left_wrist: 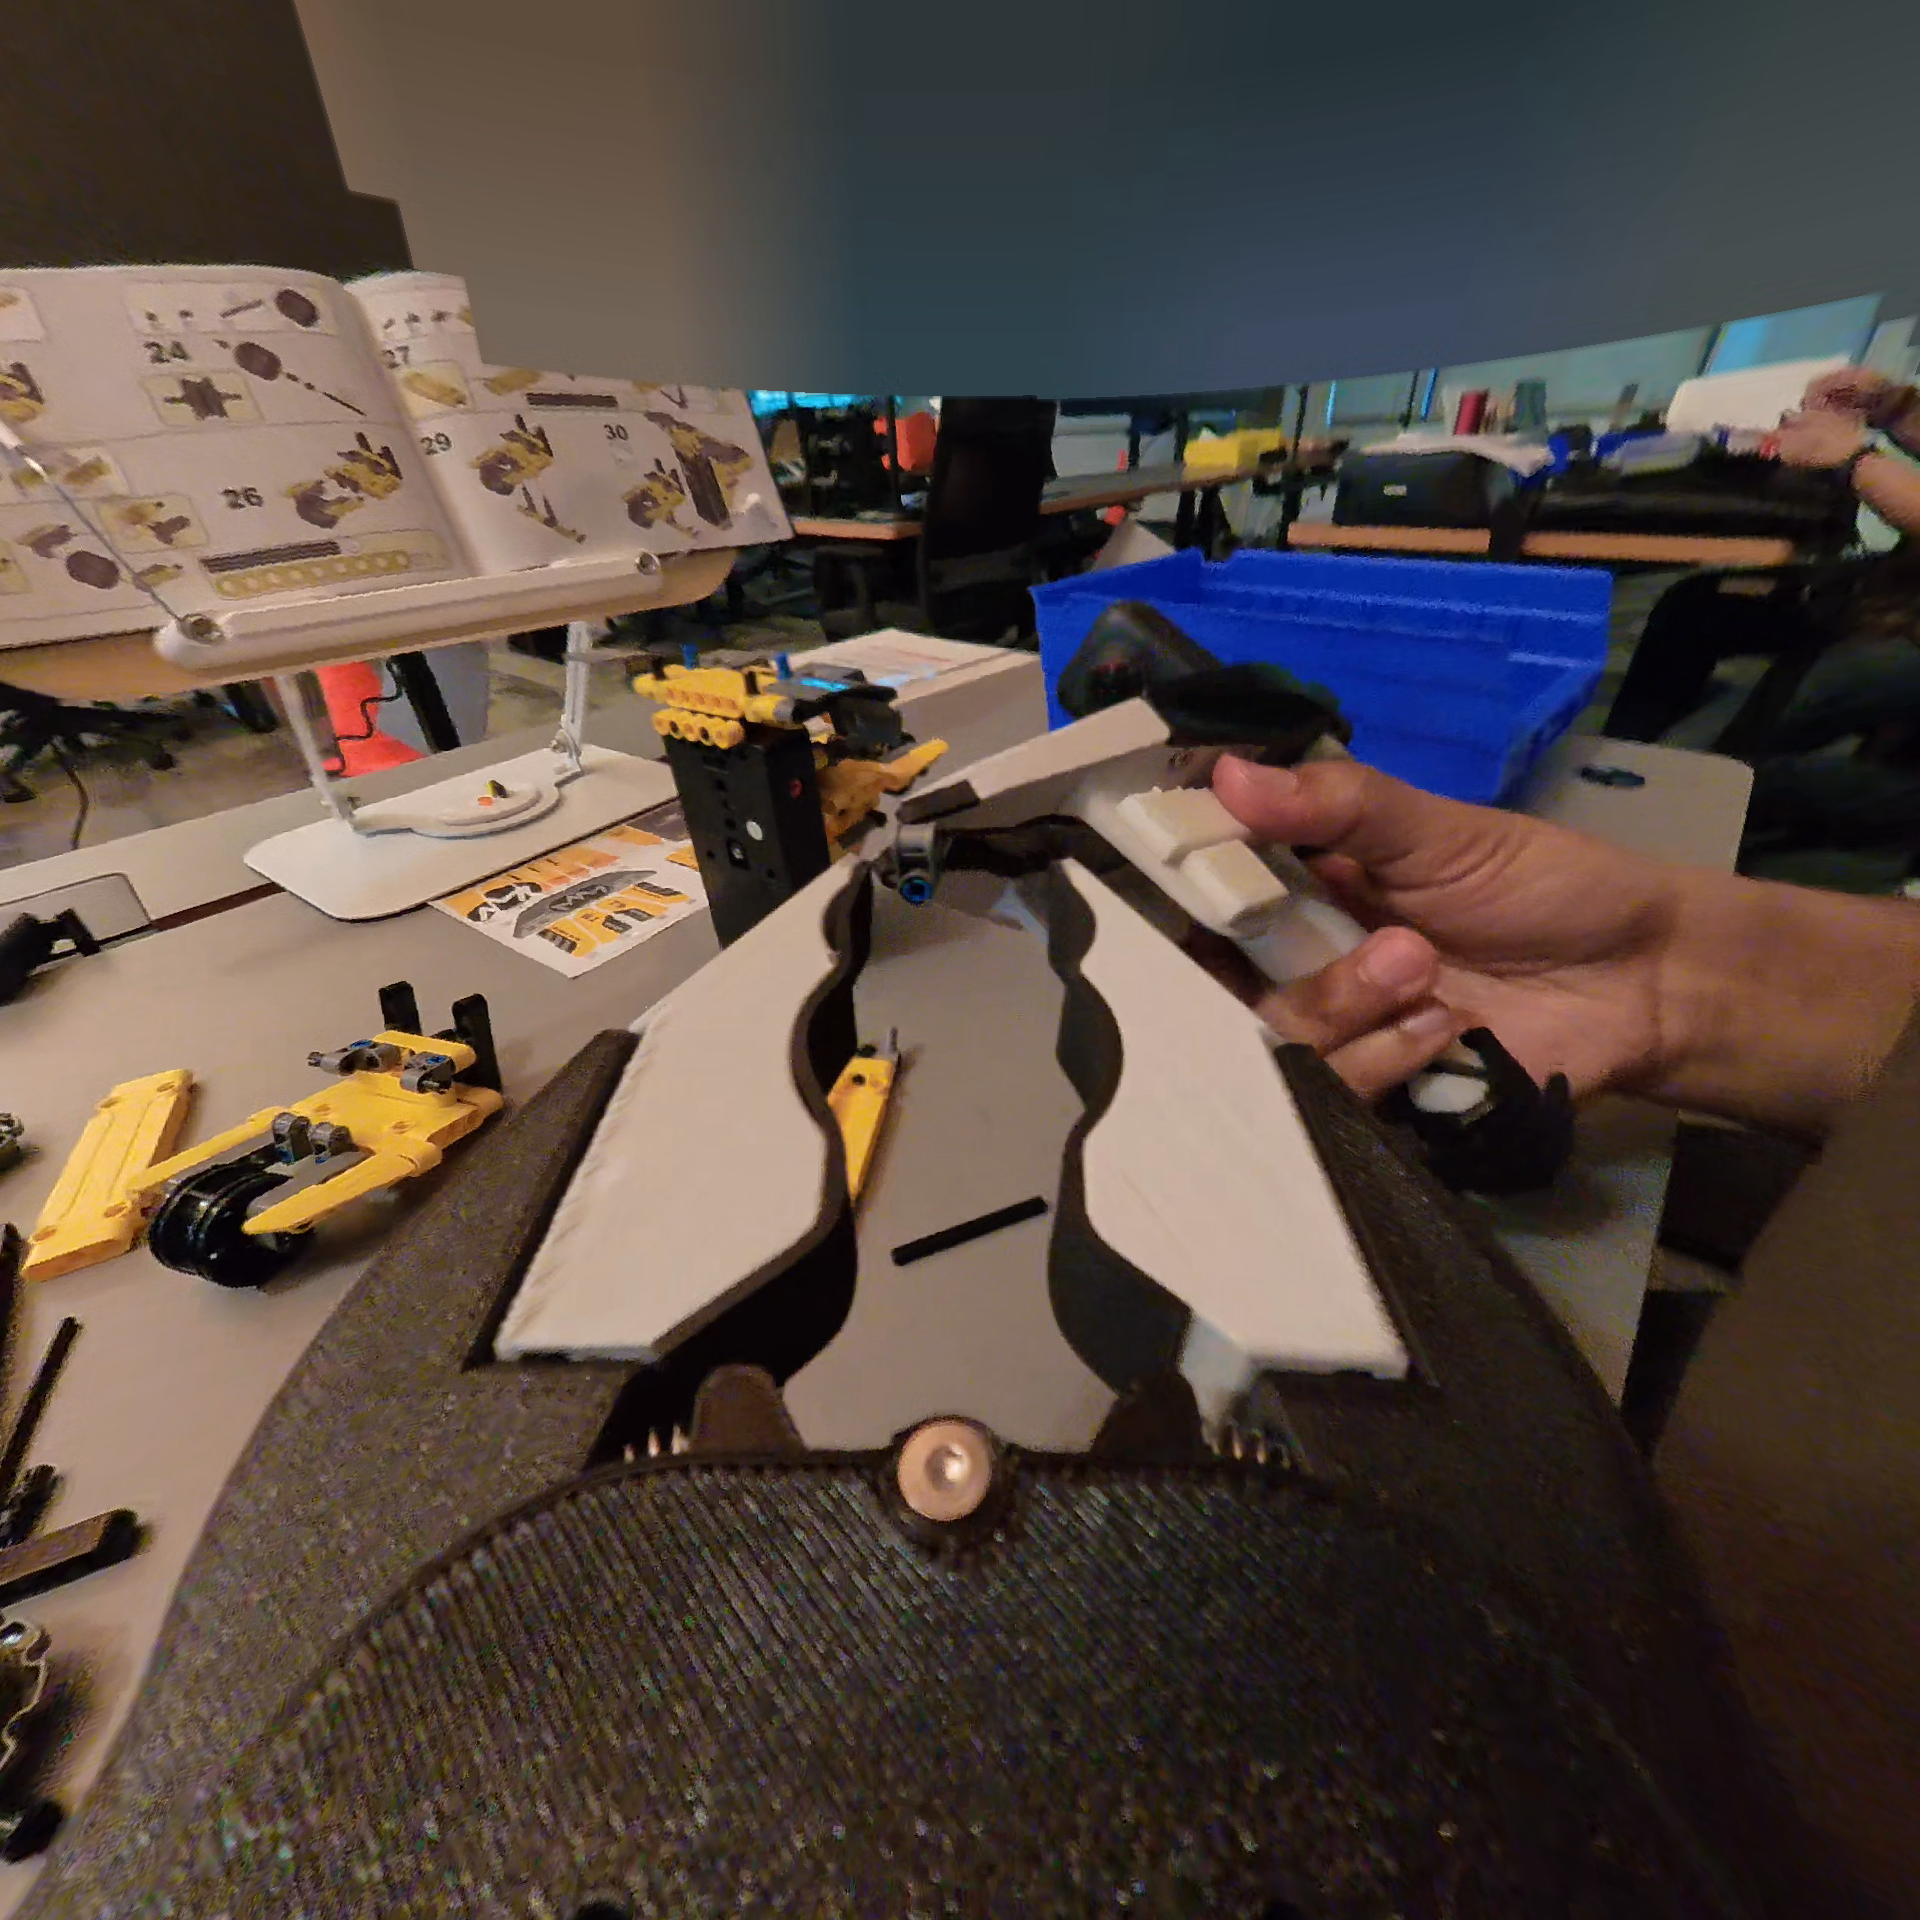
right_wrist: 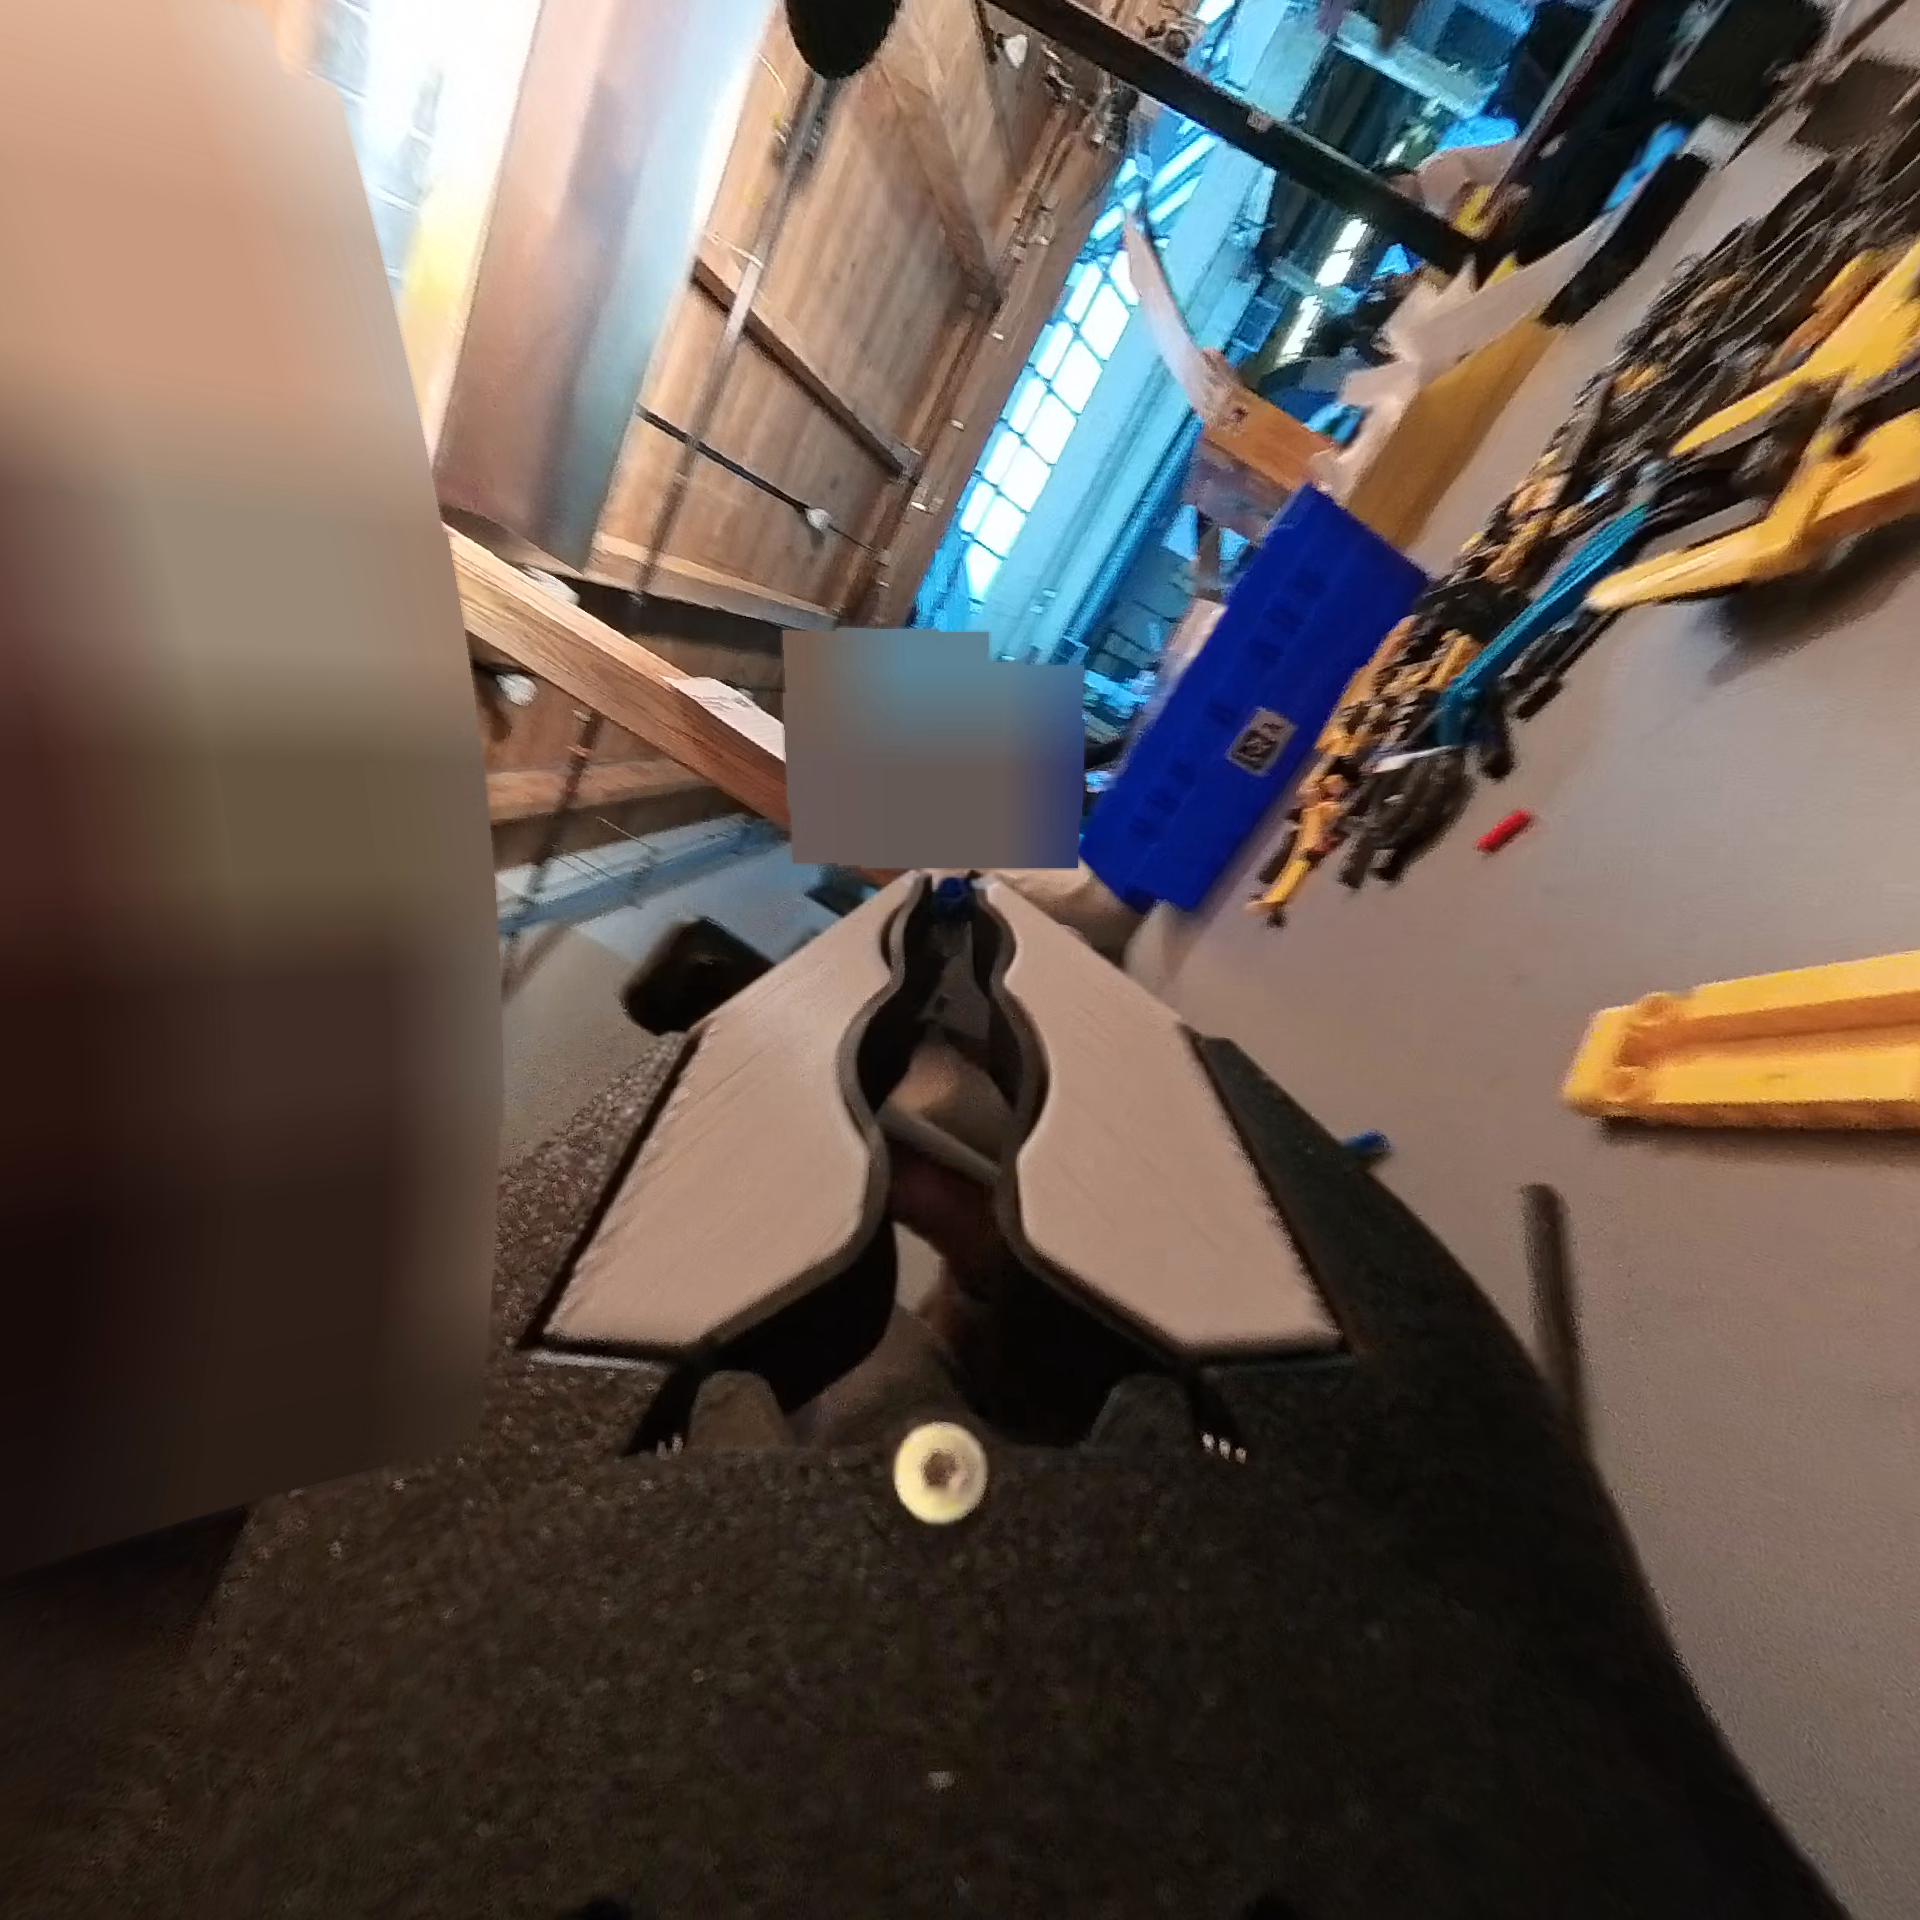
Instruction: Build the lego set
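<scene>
My left gripper (left_wrist: 961,883) is open and empty, held above the grey table (left_wrist: 966,997). My right gripper (left_wrist: 920,821) reaches in from the right, held by a hand (left_wrist: 1475,935). It is shut on a small grey connector with a blue pin (left_wrist: 914,864), which sits between my left fingertips, close to the left one. In the tilted right wrist view the right gripper (right_wrist: 948,902) is pinched on the blue pin (right_wrist: 951,896). A black and yellow brick model (left_wrist: 748,800) stands just behind the tips.
A yellow subassembly with a black wheel (left_wrist: 270,1153) lies at the left. A yellow piece (left_wrist: 862,1112) and a black axle (left_wrist: 971,1231) lie under my left gripper. An instruction booklet on a stand (left_wrist: 312,447), a sticker sheet (left_wrist: 571,904) and a blue bin (left_wrist: 1351,665) are behind. The grippers are tip to tip, or close to it.
</scene>
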{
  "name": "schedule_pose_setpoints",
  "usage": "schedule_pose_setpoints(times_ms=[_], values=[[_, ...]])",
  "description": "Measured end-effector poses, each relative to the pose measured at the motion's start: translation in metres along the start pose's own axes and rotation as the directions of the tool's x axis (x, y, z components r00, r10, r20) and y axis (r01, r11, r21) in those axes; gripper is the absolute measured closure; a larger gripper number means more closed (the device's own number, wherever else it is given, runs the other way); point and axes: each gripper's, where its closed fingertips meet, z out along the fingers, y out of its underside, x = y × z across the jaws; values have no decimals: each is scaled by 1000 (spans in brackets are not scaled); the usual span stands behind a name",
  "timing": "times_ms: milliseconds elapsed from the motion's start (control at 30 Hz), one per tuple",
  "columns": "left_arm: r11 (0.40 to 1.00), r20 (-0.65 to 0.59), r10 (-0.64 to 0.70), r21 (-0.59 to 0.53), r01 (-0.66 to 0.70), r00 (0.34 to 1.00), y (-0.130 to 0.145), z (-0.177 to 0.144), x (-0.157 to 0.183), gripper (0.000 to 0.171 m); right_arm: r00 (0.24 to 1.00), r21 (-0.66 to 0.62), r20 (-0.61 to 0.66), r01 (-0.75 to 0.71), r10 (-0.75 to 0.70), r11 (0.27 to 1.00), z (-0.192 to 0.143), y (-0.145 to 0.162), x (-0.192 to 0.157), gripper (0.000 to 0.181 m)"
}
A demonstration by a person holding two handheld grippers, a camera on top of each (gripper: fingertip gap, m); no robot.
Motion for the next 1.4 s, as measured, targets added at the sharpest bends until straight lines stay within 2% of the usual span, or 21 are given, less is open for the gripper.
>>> schedule_pose_setpoints(times_ms=[33,100,133,200,267,333,467,567,633,733,833,933,1000,1200,1267,1400], values=[[1000,-11,2,-19,-2,1000,2,1,2,137,997,-17,-44,60,-61,998,-4,-1,3,175],[998,-20,-10,-68,9,1000,8,2,2,128,956,-86,-164,232,-243,969,-16,-5,14,175],[993,-29,-26,-117,23,999,14,2,2,123,901,-153,-235,336,-365,929,-24,-6,21,175],[966,-49,-70,-251,56,996,34,2,0,117,729,-345,-348,485,-590,803,-43,-6,38,175],[928,-60,-85,-369,57,995,55,0,-4,119,551,-546,-385,511,-741,664,-64,-1,55,175],[894,-80,-52,-449,10,995,72,-3,-8,137,455,-672,-348,489,-820,557,-76,10,64,175],[817,-205,65,-552,-170,977,93,-2,-4,140,437,-763,-228,474,-870,439,-79,37,71,175],[766,-348,102,-571,-296,932,106,2,3,139,368,-815,-161,473,-916,334,-81,43,79,175],[743,-380,97,-588,-321,920,112,7,0,139,339,-837,-132,466,-931,288,-80,45,84,175],[746,-424,64,-581,-325,903,112,15,-2,142,325,-853,-101,459,-940,250,-80,48,87,175],[746,-479,31,-574,-340,877,113,19,2,142,310,-855,-87,465,-947,231,-79,47,88,174],[751,-497,19,-566,-341,867,113,24,2,143,314,-855,-104,456,-944,246,-81,46,88,159],[764,-497,11,-556,-328,867,112,26,2,144,320,-846,-126,459,-939,270,-82,44,85,155],[768,-493,0,-557,-316,870,117,21,1,148,389,-792,-327,386,-862,474,-86,46,81,152],[763,-496,1,-561,-321,868,120,20,2,149,355,-777,-384,374,-852,506,-87,45,82,153],[758,-507,-2,-563,-330,862,121,18,3,150,290,-793,-414,350,-863,498,-87,47,87,158]])
